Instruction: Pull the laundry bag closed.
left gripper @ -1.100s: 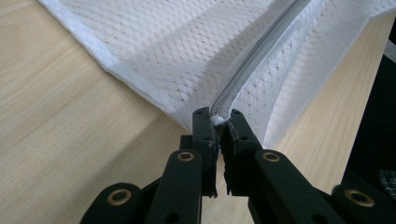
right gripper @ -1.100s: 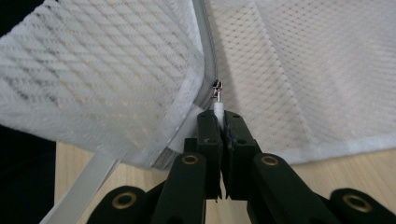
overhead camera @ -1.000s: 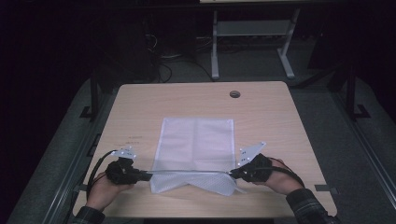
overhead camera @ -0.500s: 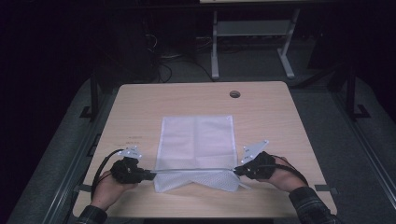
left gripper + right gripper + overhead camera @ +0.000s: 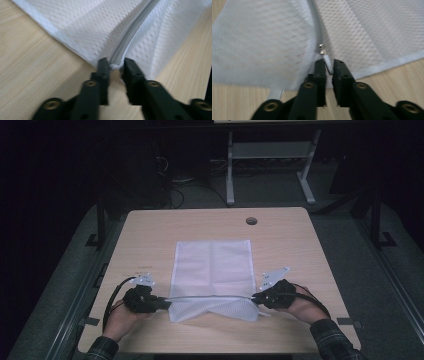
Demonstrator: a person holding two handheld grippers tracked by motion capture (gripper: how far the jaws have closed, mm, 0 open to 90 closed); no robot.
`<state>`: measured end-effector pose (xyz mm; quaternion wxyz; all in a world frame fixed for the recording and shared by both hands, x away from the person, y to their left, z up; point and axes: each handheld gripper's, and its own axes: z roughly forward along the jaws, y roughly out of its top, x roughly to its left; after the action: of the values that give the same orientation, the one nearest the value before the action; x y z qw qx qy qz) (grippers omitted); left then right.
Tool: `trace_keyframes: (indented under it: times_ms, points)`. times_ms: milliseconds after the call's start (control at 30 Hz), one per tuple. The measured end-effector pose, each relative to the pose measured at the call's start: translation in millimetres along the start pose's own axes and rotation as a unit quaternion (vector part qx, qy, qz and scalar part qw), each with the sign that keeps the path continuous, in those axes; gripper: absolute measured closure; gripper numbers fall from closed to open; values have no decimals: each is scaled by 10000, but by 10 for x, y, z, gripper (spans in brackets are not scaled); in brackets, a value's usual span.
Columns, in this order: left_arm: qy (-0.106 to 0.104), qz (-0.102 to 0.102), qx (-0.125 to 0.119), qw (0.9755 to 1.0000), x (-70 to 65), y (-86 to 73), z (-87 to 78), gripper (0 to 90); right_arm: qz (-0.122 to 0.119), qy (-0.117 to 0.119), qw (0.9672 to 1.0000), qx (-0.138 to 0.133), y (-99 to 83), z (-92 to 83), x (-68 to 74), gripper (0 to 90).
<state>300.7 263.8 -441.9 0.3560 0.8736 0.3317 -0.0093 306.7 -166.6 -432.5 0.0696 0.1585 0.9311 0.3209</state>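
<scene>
Both grippers sit slightly nearer the table's front edge than half a second ago, the bag's near edge drawn taut between them.

Left gripper (image 5: pixel 161 302) — jaws pinched on the end of the zipper (image 5: pixel 130 32) at the near left corner of the white mesh bag (image 5: pixel 212 265); the fabric caught between the tips is partly hidden by the jaws themselves.

Right gripper (image 5: pixel 257 299) — jaws clamped on the white zipper pull tab (image 5: pixel 327 63), its small metal end (image 5: pixel 322 50) just beyond the tips; the slider itself is blurred.

Bag — lying flat mid-table on the wooden table (image 5: pixel 150 230), near edge raised and stretched in a line between the grippers, mesh sagging below.

Hands and plaid sleeves — cut off at the bottom of the high view.
</scene>
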Motion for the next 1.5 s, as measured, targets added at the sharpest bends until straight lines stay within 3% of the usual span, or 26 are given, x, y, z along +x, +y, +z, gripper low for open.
trace_keyframes:
  times_ms: [167,333,633,767,1067,1333,1500]
  points:
    - [-4,-34,-126,9999,5,-4,-21,547,232,25,9997,-100,-20,-43,-22,611]
    - [70,-76,-203,9997,-7,1,-41,383,621,36,9977,-257,-45,-98,-26,420]
    - [396,-82,-256,9989,20,-58,-149,206,1104,-528,9917,-395,-115,-163,21,204]
    - [564,-119,-215,9981,56,-130,-223,165,1333,-721,9874,-448,-194,-210,26,141]
    - [862,-105,-271,9959,115,-279,-340,131,1518,-1261,9779,-695,-440,-336,47,64]
    - [1106,-231,-194,9934,234,-400,-341,130,1743,-1458,9717,-640,-691,-370,-96,60]
    - [1219,-227,-170,9921,279,-438,-350,131,1814,-1523,9698,-578,-767,-355,-156,60]
